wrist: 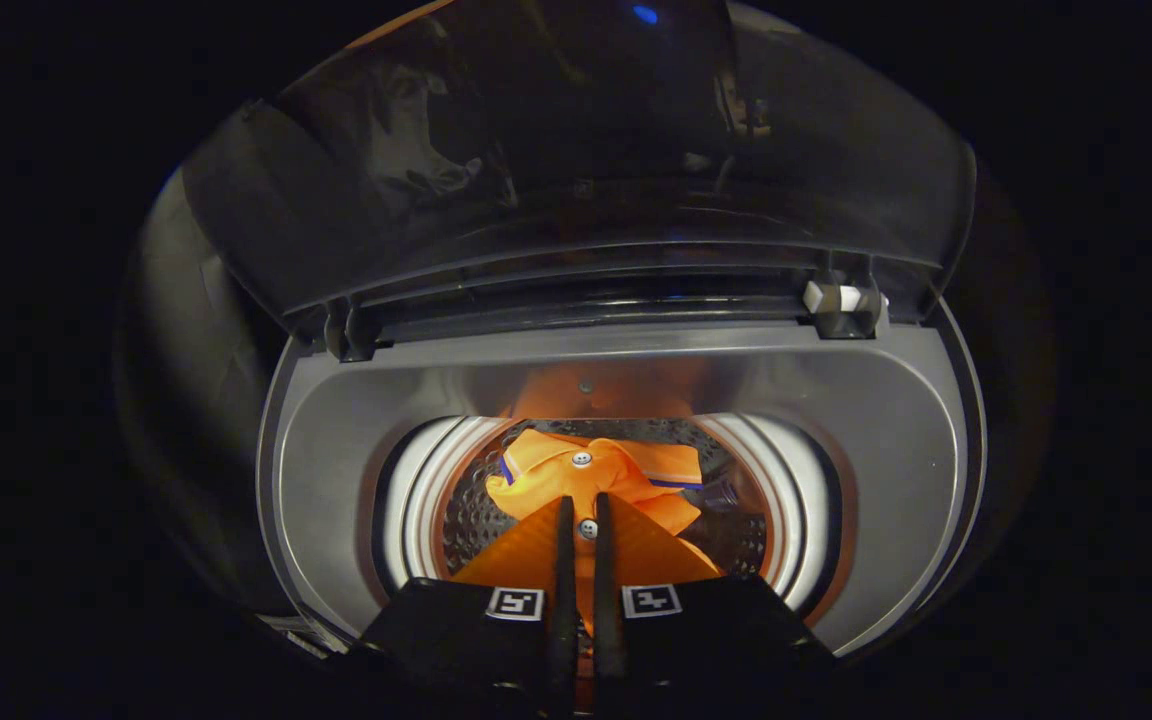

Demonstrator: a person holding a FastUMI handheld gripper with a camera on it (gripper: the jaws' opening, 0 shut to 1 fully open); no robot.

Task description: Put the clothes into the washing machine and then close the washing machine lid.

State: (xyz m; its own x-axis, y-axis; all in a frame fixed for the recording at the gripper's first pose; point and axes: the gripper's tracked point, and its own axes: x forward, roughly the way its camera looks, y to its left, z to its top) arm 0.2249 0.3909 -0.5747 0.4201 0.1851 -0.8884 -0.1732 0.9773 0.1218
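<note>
The tool [583,515] is pinching the orange shirt [591,480] between nearly closed fingers and hanging it over the drum [466,520], likely for dropping inside, while the washing machine lid [576,170] is standing raised behind the opening.

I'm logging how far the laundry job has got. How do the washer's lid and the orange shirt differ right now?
The lid stands raised, hinged open behind the drum; the orange shirt hangs down in the drum. The lid is dark, glossy and rigid; the shirt is bright, soft and crumpled. The fingers pinch the shirt's cloth, nearly closed, while the lid is untouched. Both belong to the unfinished task.
</note>
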